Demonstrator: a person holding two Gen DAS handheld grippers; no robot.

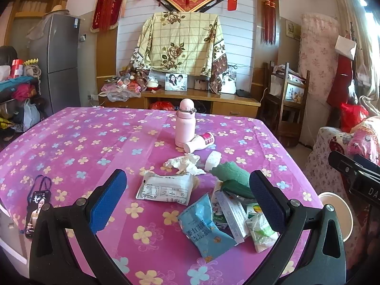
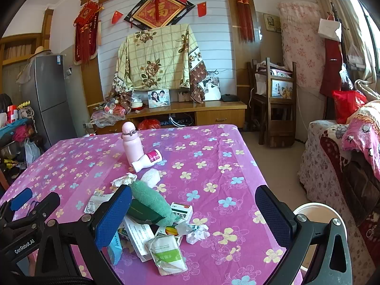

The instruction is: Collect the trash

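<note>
Two grippers noted above the table [image 1: 71,142], both empty: left gripper [image 1: 187,197] with jaws spread wide, right gripper [image 2: 193,216] likewise. Trash lies heaped on the pink flowered cloth: blue wrapper [image 1: 201,228], white packet [image 1: 166,187], crumpled tissue [image 1: 184,163], medicine boxes [image 2: 142,235]. White bin [image 2: 315,213] stands beside the table's right edge.

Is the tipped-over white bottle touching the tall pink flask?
Touching. In the right wrist view the white bottle lies with its base end pressed against the foot of the pink flask, no tablecloth showing between them.
</note>
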